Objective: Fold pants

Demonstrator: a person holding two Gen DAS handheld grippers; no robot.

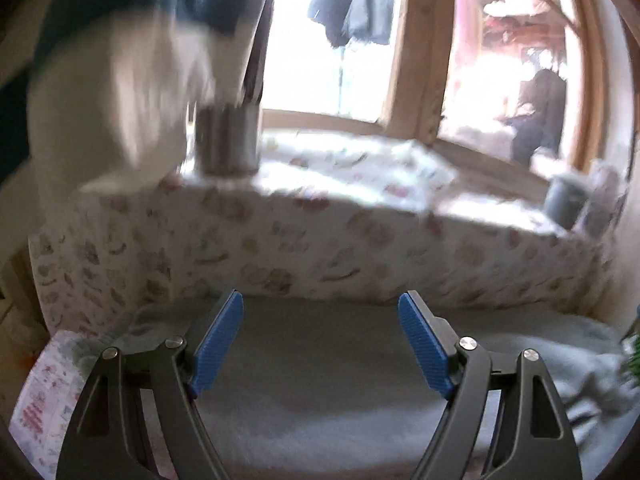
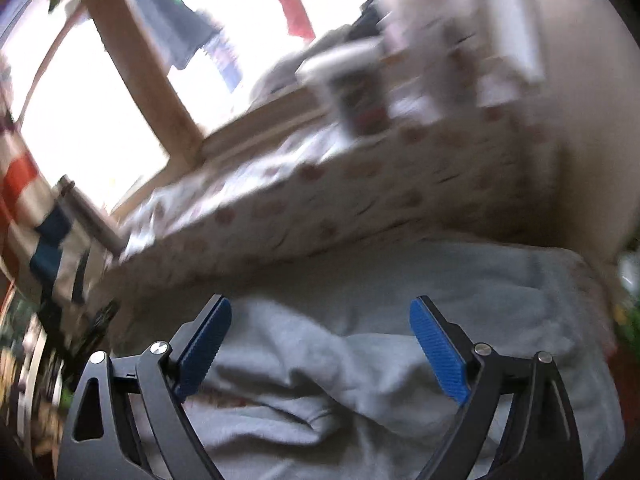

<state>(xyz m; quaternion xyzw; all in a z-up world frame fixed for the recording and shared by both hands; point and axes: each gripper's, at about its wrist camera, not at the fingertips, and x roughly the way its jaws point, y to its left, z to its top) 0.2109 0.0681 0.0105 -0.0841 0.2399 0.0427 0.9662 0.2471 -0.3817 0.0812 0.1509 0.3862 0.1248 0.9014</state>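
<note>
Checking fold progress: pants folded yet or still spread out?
Cannot tell for sure. The pants lie loose and rumpled with a raised crease; no neat fold shows. Left gripper and right gripper are open, holding nothing.

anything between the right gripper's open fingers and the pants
No. In the right wrist view the right gripper is open over the rumpled light grey pants, with nothing between.

Two tongs: left (image 1: 320, 344), right (image 2: 320, 350). One grey pants (image 2: 360, 352). One metal cup (image 1: 228, 140).
</note>
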